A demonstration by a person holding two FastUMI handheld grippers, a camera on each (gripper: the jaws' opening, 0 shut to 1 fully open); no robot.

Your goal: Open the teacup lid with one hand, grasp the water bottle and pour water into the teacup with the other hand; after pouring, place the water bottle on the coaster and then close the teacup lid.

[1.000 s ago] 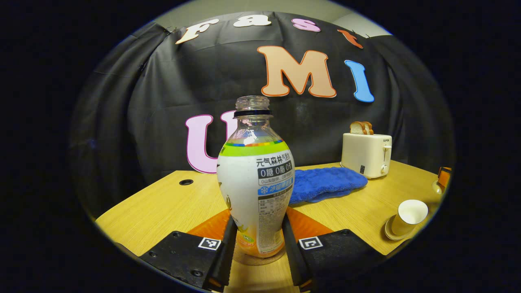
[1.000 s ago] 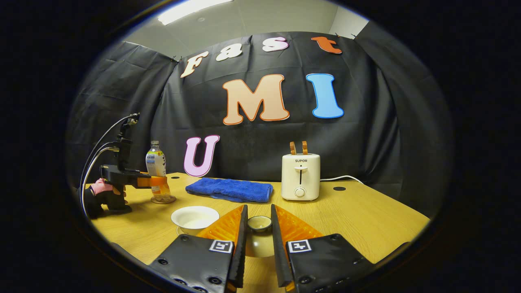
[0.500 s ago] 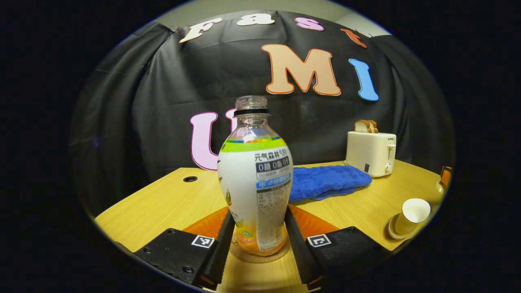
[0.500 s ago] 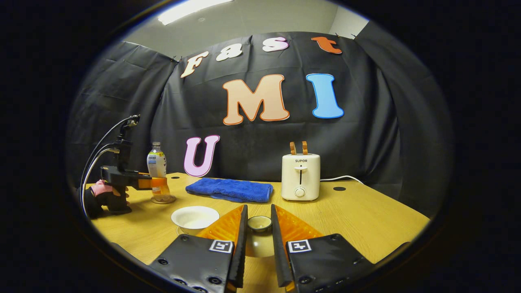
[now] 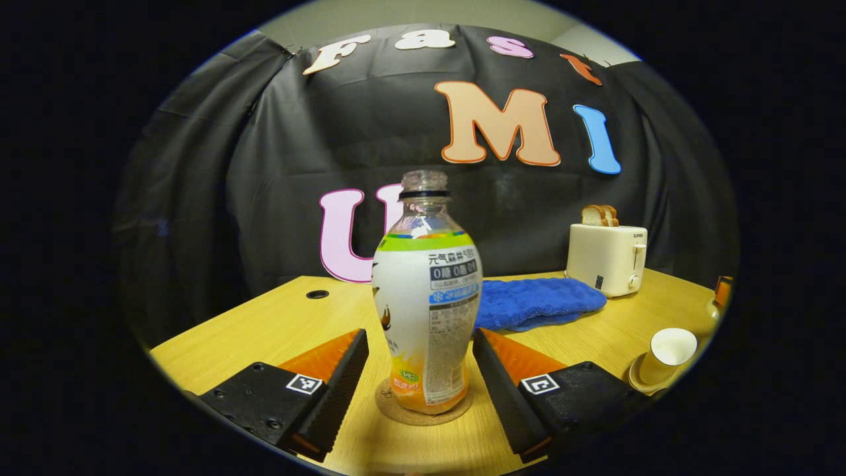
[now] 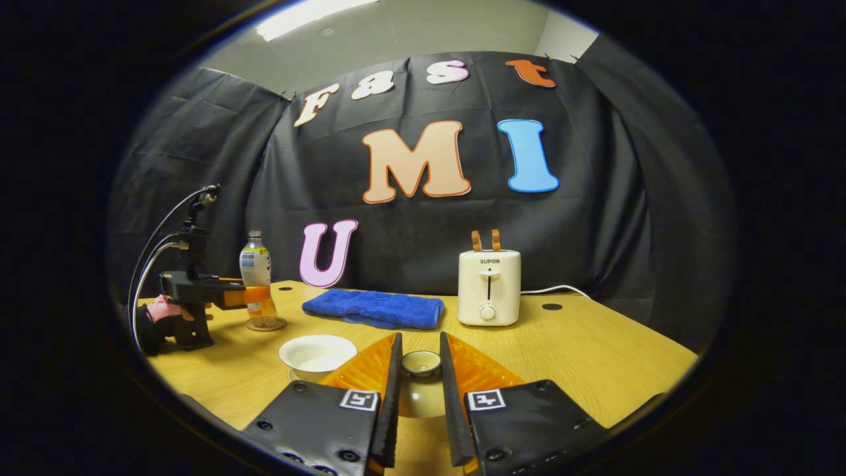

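The water bottle (image 5: 426, 291), uncapped with a white and green label, stands upright on a round cork coaster (image 5: 396, 413). My left gripper (image 5: 420, 337) is open, with a finger on each side of the bottle and a gap to it on both sides. In the right gripper view that gripper (image 6: 258, 294), held by a hand, sits at the far left beside the bottle (image 6: 256, 268). My right gripper (image 6: 420, 344) is shut on the teacup lid (image 6: 421, 362) by its knob. The open white teacup (image 6: 317, 352) sits on its saucer just left of my right fingers, and at the right edge in the left gripper view as the teacup (image 5: 671, 350).
A folded blue towel (image 6: 373, 308) lies at the back of the wooden table (image 6: 595, 357). A white toaster (image 6: 488, 287) with bread slices stands to its right, its cord trailing off. Cable holes dot the tabletop near the back.
My left gripper has opened and let go of the bottle, which now stands alone on the coaster; the gripper has drawn back a little. The right gripper still holds the lid, unmoved.
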